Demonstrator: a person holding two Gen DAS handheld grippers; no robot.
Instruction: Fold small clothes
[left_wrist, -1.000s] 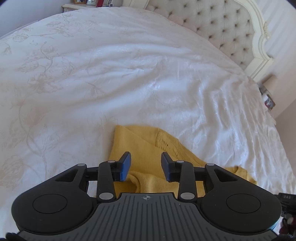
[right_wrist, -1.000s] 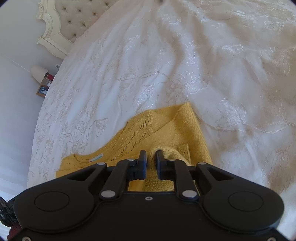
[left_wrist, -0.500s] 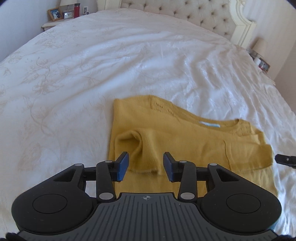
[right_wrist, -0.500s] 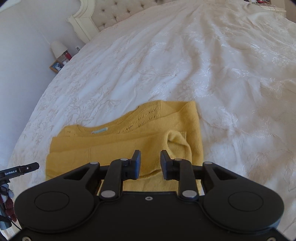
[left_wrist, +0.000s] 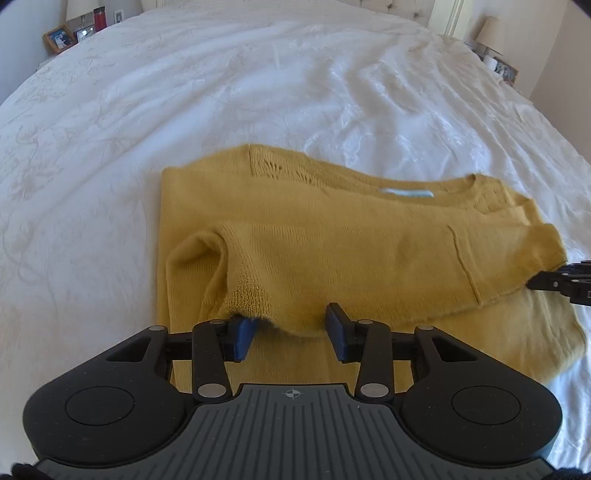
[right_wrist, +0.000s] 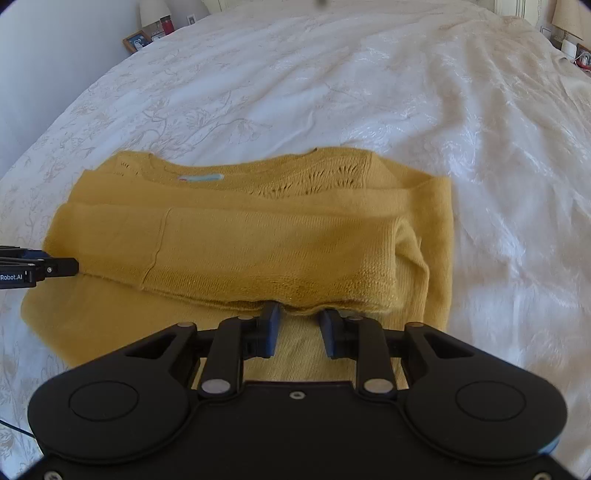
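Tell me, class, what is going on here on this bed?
A person with a gripper in each hand is folding a yellow knitted sweater on a white bedspread. Both sleeves are folded across the body. The left gripper and the right gripper sit at the near edge of the folded sleeves, jaws apart and pressing on nothing. The bottom of the sweater is not yet folded up.

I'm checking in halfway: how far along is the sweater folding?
Done: the yellow sweater lies on the bed, sleeves folded across its body. In hand: nothing; left gripper and right gripper are open at the near sleeve edge. Left: folding the body smaller.
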